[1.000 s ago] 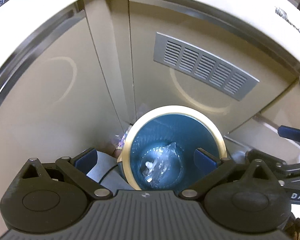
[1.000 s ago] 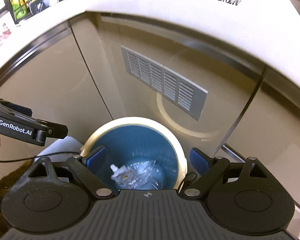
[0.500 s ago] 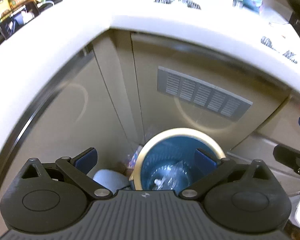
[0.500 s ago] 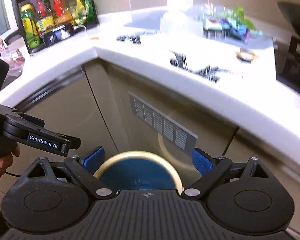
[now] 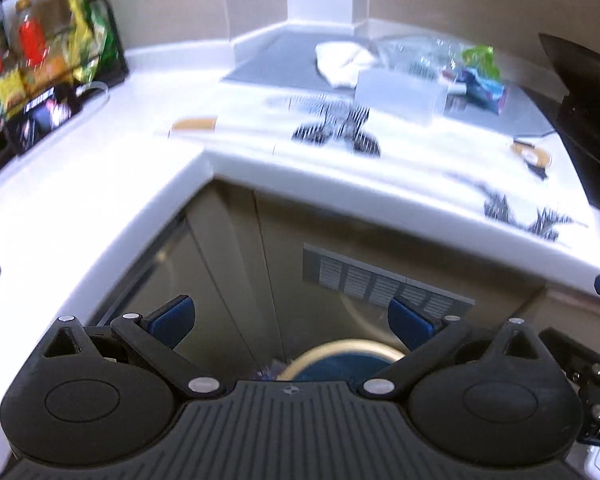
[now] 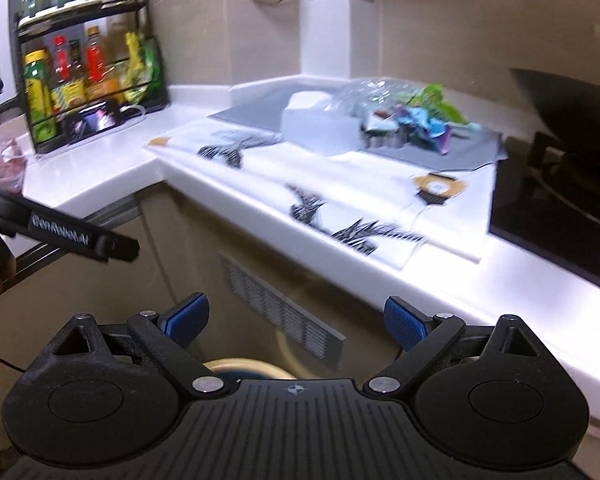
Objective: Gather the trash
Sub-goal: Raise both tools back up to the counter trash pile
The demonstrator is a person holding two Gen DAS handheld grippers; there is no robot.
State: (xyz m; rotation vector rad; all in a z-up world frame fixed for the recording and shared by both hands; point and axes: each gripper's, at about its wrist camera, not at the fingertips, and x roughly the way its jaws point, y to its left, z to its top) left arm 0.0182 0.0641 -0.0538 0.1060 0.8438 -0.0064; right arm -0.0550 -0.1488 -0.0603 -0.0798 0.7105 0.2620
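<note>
Both grippers, left gripper (image 5: 291, 312) and right gripper (image 6: 296, 316), gape empty; those crinkly wrappers (image 6: 414, 122) on the tabletop (image 6: 112, 168) look featherlight, best pinched at an edge.

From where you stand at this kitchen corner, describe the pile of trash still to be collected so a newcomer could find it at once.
Start at the white L-shaped counter and follow it right toward the black cooktop. On the grey mat by the wall, beside a pale box, lies the heap of crumpled wrappers. Only it mixes clear plastic with bright green, blue and purple scraps.
</note>
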